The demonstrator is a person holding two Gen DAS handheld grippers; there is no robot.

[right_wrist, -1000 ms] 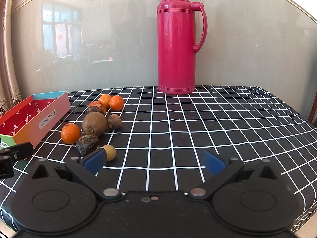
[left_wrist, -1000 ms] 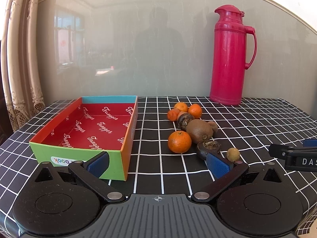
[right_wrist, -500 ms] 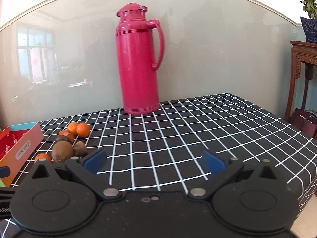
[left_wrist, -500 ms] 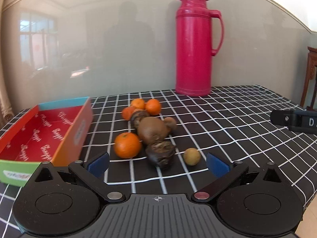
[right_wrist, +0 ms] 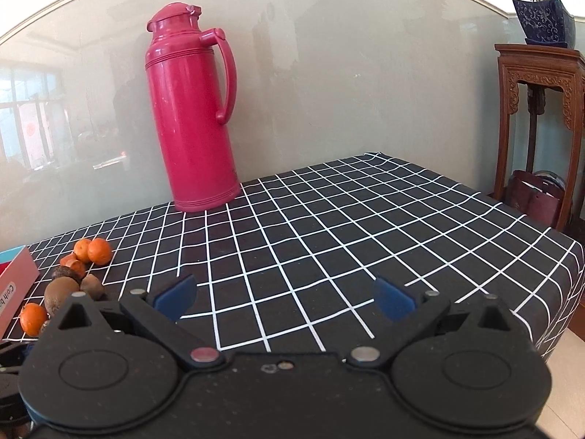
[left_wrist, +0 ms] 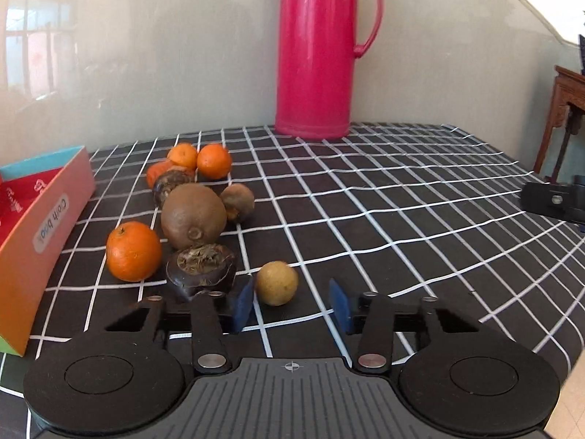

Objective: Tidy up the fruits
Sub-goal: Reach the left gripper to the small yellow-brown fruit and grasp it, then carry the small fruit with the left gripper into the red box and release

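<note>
Left gripper point(left_wrist: 290, 301): jaws have just been closing; blue pads now narrowly apart, the longan at their tips, nearer the left pad, no pinch visible.
Longan point(left_wrist: 276, 282): small tan fruit, just right of the kiwi's dark neighbour.
Dark fruit point(left_wrist: 201, 270): touching the near side of the kiwi.
Near orange point(left_wrist: 134, 251): just left of the kiwi.
Kiwi point(left_wrist: 193, 216): middle of the pile, on the checked cloth point(left_wrist: 384, 219).
Brown fruit point(left_wrist: 237, 202): just right of the kiwi.
Far oranges point(left_wrist: 214, 161): behind the kiwi.
Box point(left_wrist: 44, 226): left of the kiwi, beyond the near orange.
Flask point(left_wrist: 314, 55): well behind the kiwi, to the right.
Right gripper point(right_wrist: 285, 298): jaws spread wide, nothing between; well right of the kiwi.
</note>
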